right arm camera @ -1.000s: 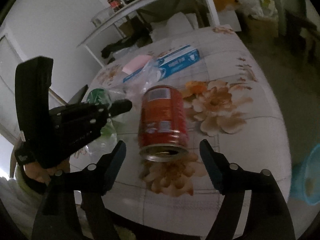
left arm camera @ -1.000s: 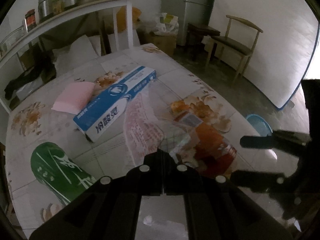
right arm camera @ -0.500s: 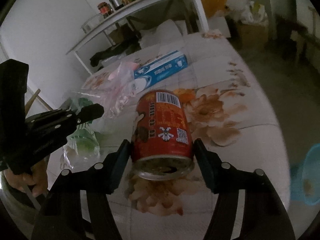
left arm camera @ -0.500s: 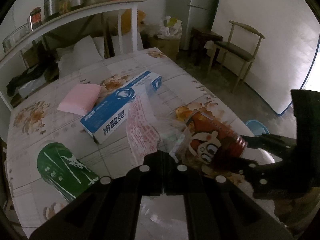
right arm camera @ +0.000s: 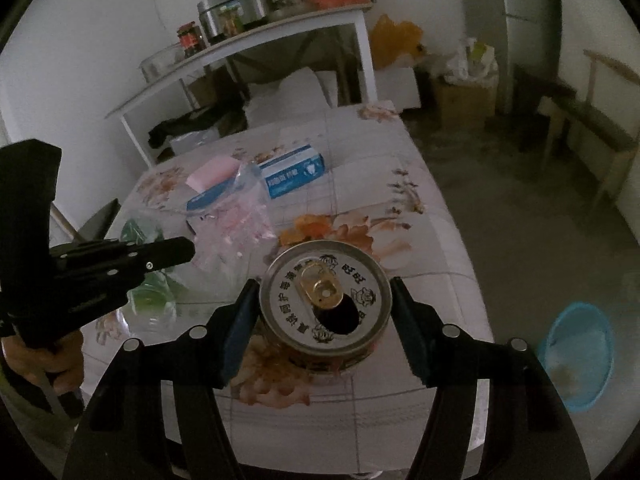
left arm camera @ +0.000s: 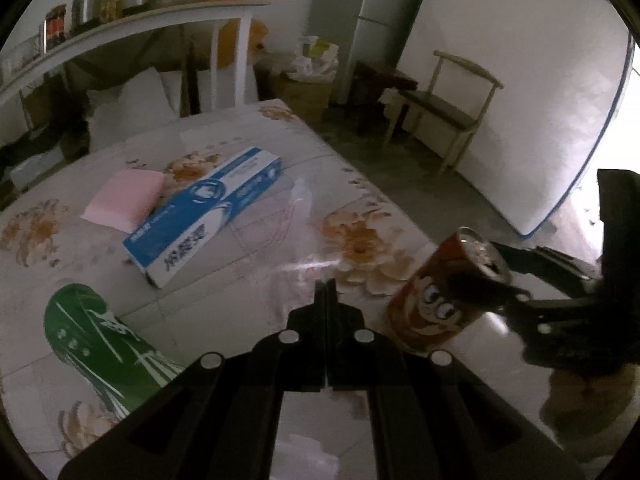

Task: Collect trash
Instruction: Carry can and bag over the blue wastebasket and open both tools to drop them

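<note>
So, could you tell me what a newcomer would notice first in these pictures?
Probably the opened red can, gripped between the right hand-held gripper's pads above the floral table. Next, the clear plastic bag pinched by the left hand-held gripper, then the blue box farther back.

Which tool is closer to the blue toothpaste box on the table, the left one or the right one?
Left. The left tool, shut on a clear plastic bag, is just short of the blue toothpaste box. The right tool, clamping the red can, is farther from it.

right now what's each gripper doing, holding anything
left gripper: closed, pinching the clear plastic bag.
right gripper: closed on the red can, its fingers pressing both sides.
</note>
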`<state>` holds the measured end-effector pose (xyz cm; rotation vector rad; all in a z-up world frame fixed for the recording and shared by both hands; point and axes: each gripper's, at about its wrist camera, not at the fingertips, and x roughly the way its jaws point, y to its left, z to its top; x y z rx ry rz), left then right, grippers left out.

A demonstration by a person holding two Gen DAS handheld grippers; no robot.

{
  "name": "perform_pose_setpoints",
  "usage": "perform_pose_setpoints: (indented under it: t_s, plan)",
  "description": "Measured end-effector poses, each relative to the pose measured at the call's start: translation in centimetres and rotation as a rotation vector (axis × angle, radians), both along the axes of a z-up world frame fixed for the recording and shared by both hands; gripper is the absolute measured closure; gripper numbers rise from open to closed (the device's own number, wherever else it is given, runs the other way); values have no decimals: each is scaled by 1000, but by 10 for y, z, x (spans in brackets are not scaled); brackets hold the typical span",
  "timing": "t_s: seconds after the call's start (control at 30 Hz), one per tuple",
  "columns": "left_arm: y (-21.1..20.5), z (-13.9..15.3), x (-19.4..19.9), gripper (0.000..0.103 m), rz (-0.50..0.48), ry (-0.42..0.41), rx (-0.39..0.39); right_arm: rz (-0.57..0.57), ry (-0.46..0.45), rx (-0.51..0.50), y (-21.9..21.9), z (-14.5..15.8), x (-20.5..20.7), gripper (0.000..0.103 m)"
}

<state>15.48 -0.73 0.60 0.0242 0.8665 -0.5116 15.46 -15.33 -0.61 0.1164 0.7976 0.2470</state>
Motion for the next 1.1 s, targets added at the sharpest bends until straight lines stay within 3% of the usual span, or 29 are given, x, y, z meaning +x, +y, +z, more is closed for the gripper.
perform_pose_setpoints:
  t_s: [0.37, 0.67, 0.93, 1.1]
  plan:
    - [-6, 0, -6, 103, 4, -4, 30, 16, -16, -53, 10, -8, 2, 42]
    - [-23, 12, -13, 103, -23, -26, 31, -29, -24, 99, -26, -2, -9, 42]
    - [-78, 24, -22, 103, -124, -53, 29, -109, -51, 162, -79, 6, -32, 42]
    - [-128, 31, -25, 103, -222, -70, 21, -216, -82, 185, -130, 11, -57, 42]
